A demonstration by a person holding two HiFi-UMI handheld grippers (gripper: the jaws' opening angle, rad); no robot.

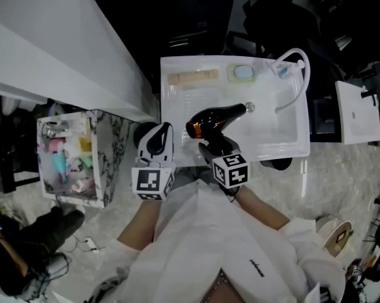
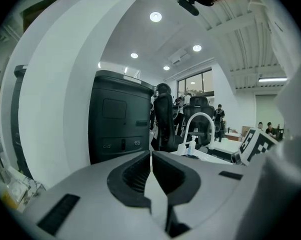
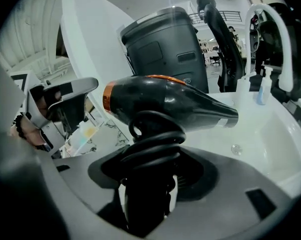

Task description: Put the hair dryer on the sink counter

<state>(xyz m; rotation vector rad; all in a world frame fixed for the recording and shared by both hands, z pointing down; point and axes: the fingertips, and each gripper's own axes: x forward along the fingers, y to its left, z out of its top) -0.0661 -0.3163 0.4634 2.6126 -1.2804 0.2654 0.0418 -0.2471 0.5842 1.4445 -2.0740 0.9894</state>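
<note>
A black hair dryer with an orange ring at its back hangs over the near left part of the white sink counter. My right gripper is shut on its handle, which has the black cord wound round it. In the right gripper view the hair dryer lies across the frame, nozzle to the right, with the handle and cord between the jaws of my right gripper. My left gripper is at the counter's near left edge, shut with nothing in it; in its own view my left gripper has its jaws together.
On the counter's back lie a beige bar and a green soap dish. The basin with a white curved tap is at the right. A clear organiser of toiletries stands at the left, below a white ledge.
</note>
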